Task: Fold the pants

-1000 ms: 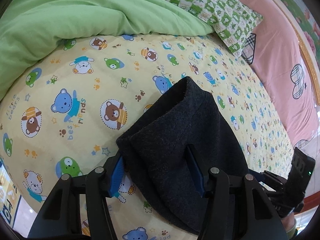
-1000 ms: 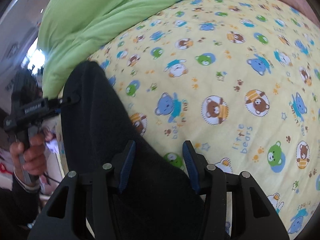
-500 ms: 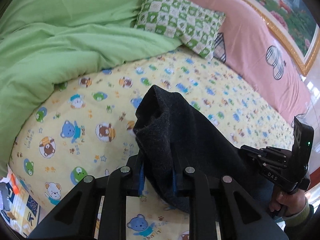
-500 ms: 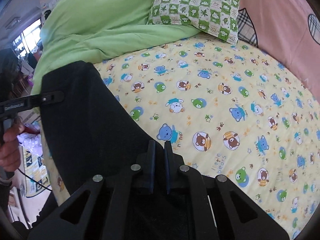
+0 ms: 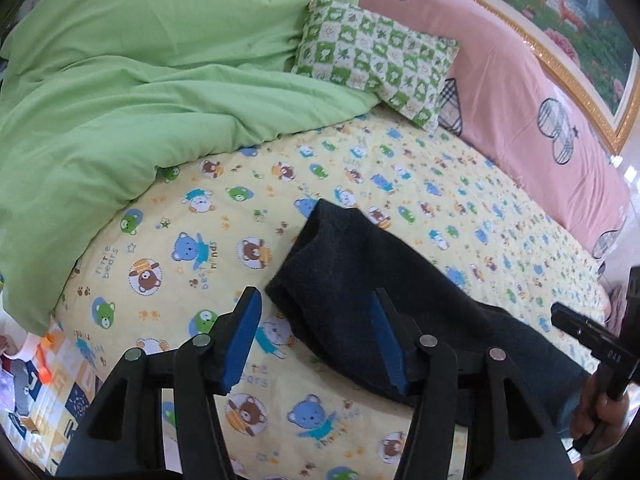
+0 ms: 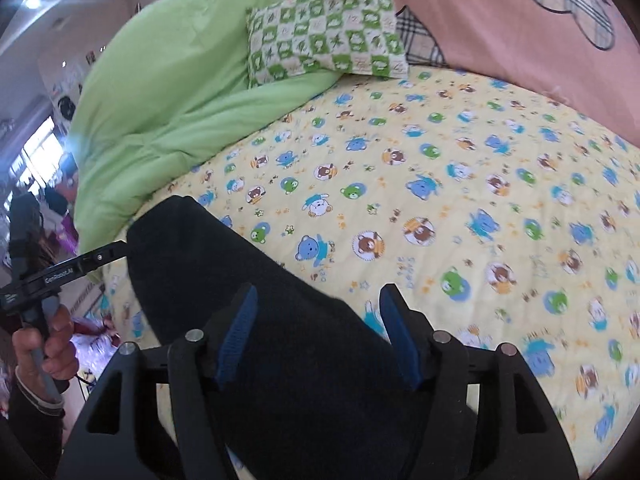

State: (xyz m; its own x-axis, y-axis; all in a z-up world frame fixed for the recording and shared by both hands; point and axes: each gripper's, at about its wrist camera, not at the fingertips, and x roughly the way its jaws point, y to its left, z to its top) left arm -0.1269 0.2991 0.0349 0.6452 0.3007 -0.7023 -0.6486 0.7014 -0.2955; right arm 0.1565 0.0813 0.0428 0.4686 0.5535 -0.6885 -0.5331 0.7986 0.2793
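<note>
The dark charcoal pants (image 5: 360, 280) lie folded on the yellow bear-print sheet (image 5: 200, 240), running along the bed's near edge. My left gripper (image 5: 316, 336) is open above their left end; its right finger hangs over the cloth and nothing is held. In the right wrist view the pants (image 6: 248, 288) fill the lower left, and my right gripper (image 6: 316, 332) is open over their right end, holding nothing. Each view shows the other gripper at its edge.
A green duvet (image 5: 140, 80) is heaped at the bed's far left. A green checked pillow (image 5: 372, 60) leans on the pink headboard (image 5: 520, 92). The bed edge and a patterned floor mat (image 5: 32, 400) are at the lower left.
One second ago both grippers were open at the pants' ends. Half a second ago both were shut on the cloth and lifting it. Now both have opened, backed off, and the pants lie flat.
</note>
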